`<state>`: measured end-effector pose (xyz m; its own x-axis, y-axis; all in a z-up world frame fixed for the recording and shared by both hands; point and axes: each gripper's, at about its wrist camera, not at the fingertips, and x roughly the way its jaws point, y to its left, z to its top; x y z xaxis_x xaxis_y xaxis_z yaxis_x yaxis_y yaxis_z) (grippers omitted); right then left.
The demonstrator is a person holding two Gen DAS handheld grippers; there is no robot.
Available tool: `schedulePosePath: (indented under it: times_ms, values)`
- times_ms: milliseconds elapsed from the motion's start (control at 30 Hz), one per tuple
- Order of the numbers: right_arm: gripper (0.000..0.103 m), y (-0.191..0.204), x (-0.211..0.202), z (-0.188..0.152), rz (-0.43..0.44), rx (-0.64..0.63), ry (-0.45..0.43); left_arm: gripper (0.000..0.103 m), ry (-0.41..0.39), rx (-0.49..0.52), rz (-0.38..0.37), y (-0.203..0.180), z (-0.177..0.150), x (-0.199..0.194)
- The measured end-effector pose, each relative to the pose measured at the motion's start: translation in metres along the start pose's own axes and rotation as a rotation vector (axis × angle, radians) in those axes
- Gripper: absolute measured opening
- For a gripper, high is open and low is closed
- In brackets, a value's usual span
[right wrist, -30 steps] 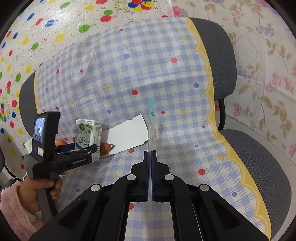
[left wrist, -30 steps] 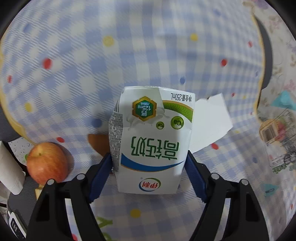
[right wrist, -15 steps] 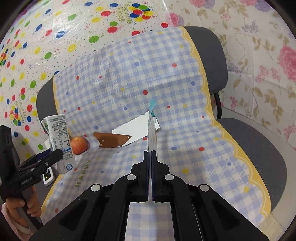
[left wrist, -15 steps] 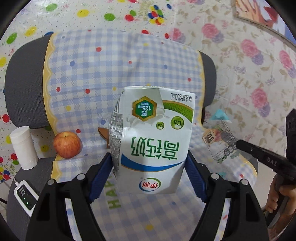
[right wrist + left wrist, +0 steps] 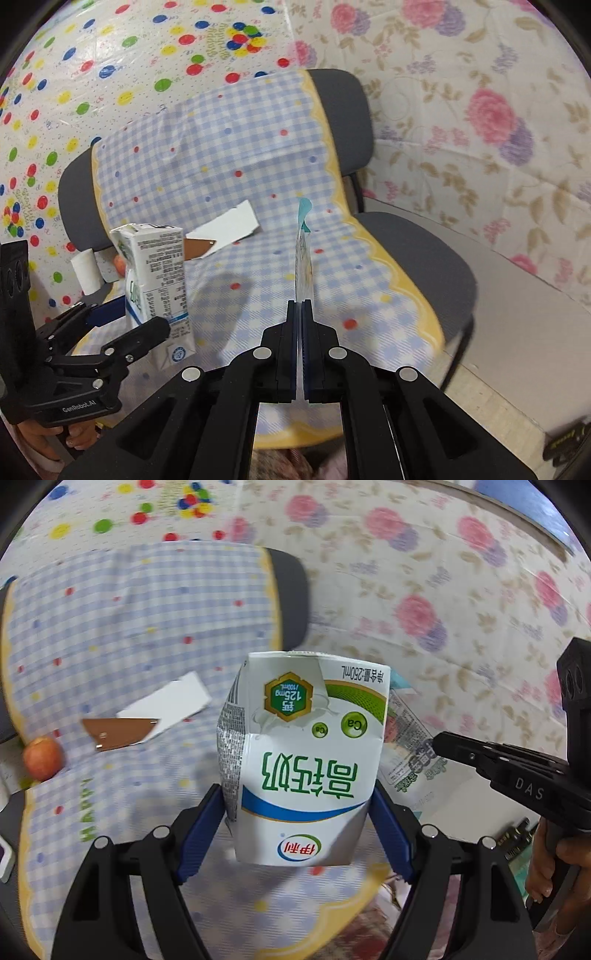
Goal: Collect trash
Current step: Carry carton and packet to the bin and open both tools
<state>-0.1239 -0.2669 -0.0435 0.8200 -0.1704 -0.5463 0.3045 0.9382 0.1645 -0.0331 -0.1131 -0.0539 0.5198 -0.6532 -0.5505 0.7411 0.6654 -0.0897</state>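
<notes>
While lifted clear of the chair, left fingers pinching milk carton, right fingers clamped on flat plastic wrapper.

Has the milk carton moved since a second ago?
Yes. In the right wrist view the milk carton has come up and toward the camera, off the checked cloth.

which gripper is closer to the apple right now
Left. The left gripper, gripping the milk carton, hangs just in front of the apple. The right gripper, pinching a plastic wrapper, is farther across the seat.
</notes>
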Motion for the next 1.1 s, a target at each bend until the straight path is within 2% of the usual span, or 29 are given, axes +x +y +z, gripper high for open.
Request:
schedulePosePath:
  times_ms: [333, 600, 900, 1033, 1100]
  values:
    - [0.003, -0.046, -0.058, -0.041, -0.156, 0.070, 0.015, 0.076, 0.030, 0.104, -0.140, -0.078, -0.021, 0.009]
    - [0.003, -0.080, -0.083, -0.087, -0.250, 0.142, 0.072, 0.076, 0.113, 0.153, -0.223, -0.118, -0.048, 0.026]
    - [0.003, -0.094, -0.094, -0.110, -0.261, 0.187, 0.088, 0.076, 0.154, 0.201, -0.267, -0.153, -0.060, 0.037]
    - [0.004, -0.101, -0.090, -0.116, -0.261, 0.211, 0.097, 0.077, 0.173, 0.210, -0.259, -0.160, -0.063, 0.045]
    - [0.008, -0.105, -0.086, -0.120, -0.270, 0.216, 0.105, 0.082, 0.183, 0.201, -0.260, -0.159, -0.064, 0.048]
